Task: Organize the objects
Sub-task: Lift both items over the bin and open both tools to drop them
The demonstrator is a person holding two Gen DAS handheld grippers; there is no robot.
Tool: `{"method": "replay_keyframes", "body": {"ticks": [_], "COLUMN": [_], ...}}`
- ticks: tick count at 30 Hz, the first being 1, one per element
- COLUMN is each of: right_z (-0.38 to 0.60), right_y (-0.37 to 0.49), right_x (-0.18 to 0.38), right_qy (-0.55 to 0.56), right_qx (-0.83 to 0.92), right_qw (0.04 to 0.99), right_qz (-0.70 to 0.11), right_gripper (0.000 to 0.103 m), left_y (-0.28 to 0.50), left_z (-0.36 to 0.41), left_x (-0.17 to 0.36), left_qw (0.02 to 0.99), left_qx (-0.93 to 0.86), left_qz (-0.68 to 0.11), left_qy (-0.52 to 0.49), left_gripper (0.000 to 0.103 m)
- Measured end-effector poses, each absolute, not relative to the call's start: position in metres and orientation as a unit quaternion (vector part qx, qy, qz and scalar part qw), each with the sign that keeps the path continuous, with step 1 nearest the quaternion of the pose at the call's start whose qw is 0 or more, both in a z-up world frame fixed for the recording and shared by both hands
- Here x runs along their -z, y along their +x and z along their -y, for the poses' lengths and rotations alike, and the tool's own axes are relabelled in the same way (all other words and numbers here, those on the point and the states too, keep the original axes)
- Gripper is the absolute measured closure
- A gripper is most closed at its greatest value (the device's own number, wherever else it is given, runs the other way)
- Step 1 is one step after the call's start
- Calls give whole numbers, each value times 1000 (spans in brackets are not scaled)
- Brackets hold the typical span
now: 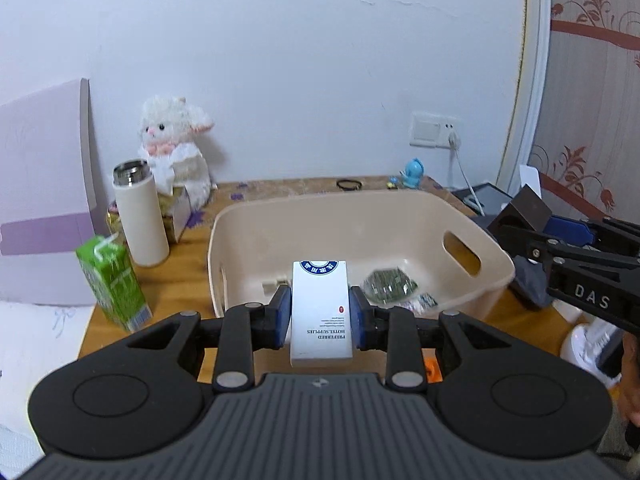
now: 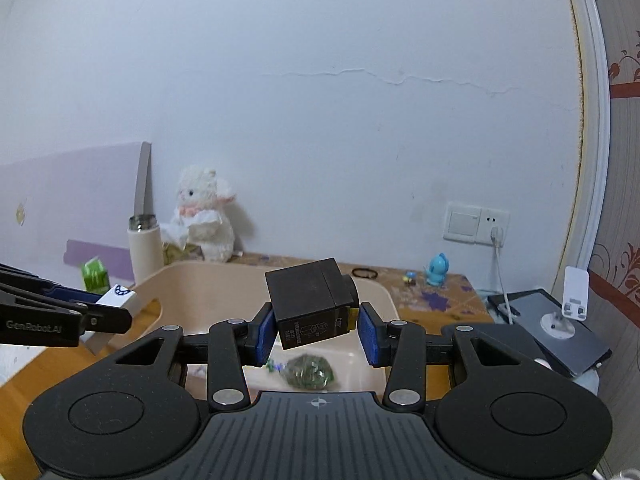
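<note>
Left gripper [image 1: 319,316] clamps white box [image 1: 320,312] – right gripper [image 2: 316,334] clamps black box [image 2: 312,304] – both over basin [image 1: 360,208]

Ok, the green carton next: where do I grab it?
Grip the green carton across its flat sides at mid-body, coming from the front. It stands upright, slightly tilted, with the bottle close behind, and its folded top gives poor purchase.

One bin [image 1: 496,276], two boxes, white [image 1: 320,312] and black [image 2: 312,300], one carton [image 1: 114,280], one flask [image 1: 140,216], one plush [image 1: 176,148], two packets [image 1: 390,284].
</note>
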State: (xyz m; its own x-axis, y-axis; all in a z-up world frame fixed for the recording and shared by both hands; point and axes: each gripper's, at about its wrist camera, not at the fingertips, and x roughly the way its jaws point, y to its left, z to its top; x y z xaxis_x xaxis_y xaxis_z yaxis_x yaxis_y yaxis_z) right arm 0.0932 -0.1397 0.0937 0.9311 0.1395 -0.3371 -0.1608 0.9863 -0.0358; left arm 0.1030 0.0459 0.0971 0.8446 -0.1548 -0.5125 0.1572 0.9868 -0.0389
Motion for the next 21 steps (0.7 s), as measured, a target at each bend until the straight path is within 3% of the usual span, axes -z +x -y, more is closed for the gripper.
{"method": "replay_keyframes", "body": {"ticks": [8,21], "right_z": [135,136], "right_y": [127,187], "right_x": [-97,-55], "right_qy": [-19,-30], "right_qx": [-71,-63], "right_qw": [981,956], "right_qz": [-178,-284], "right_gripper": [63,63], "left_y": [156,230], "left_z": [-32,-5], "left_x": [-100,-41], "left_qw": [957,927], "left_qx": [76,48], "left_qz": [-278,-368], "left_qy": [17,54], "left_gripper": [70,70]}}
